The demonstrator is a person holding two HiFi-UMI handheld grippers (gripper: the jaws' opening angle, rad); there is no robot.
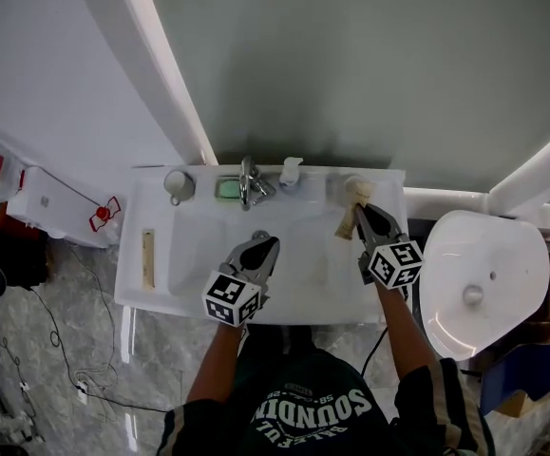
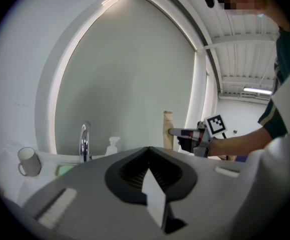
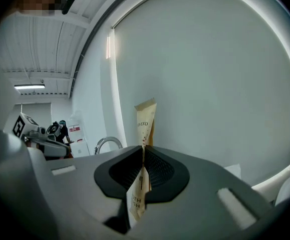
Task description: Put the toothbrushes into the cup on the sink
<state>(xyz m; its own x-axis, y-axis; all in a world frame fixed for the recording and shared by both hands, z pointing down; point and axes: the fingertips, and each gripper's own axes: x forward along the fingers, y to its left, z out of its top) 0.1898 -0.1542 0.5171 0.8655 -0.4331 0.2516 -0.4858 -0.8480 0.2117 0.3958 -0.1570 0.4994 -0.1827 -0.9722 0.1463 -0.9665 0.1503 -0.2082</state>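
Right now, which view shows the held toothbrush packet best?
Right gripper view: the toothbrush packet sits close between the jaws, print partly readable. Head view shows it tiny; left gripper view, a distant tan strip.

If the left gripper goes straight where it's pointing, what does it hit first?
Probably the grey wall behind the sink. The left gripper, jaws shut, aims between the soap bottle and the packet in the right gripper; depth is hard to judge.

Left gripper [image 1: 271, 244] with jaws together; right gripper [image 1: 362, 209] in tight grip.
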